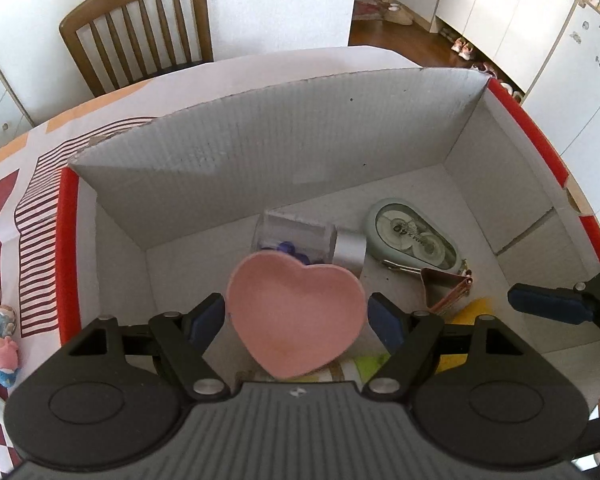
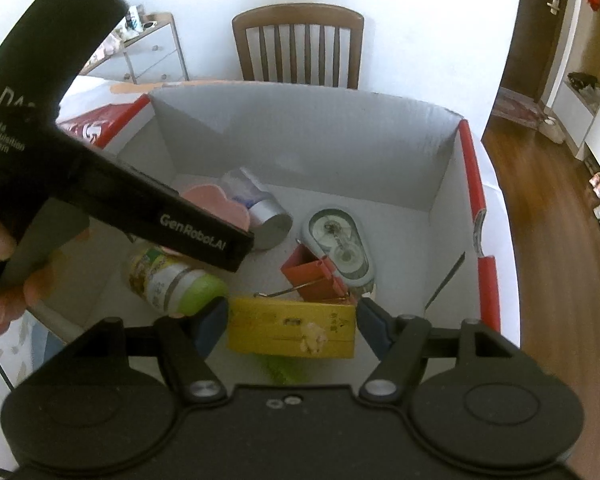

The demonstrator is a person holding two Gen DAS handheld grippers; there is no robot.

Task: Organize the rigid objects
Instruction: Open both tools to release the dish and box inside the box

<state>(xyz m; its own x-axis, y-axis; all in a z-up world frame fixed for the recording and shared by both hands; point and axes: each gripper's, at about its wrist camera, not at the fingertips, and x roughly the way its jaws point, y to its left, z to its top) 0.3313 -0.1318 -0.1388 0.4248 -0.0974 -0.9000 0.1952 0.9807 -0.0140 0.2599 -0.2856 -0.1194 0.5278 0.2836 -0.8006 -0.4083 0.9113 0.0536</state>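
I see a brown slatted wooden chair point(image 1: 138, 28) pushed up at the far side of the table point(image 1: 260, 68), which wears a white cloth with red stripes and checks. Behind the chair I see a plain white wall point(image 1: 280, 0). Left of the chair stands a pale drawer unit point(image 2: 152, 54) with a wooden top and small round knobs. Right of the chair I see an opening onto warm brown wooden flooring point(image 2: 548, 216), with a patterned rug point(image 1: 370, 8) further in. White cabinets point(image 1: 512, 12) with dark handles line that floor, with shoes point(image 1: 462, 46) at their foot. The light is bright and even.
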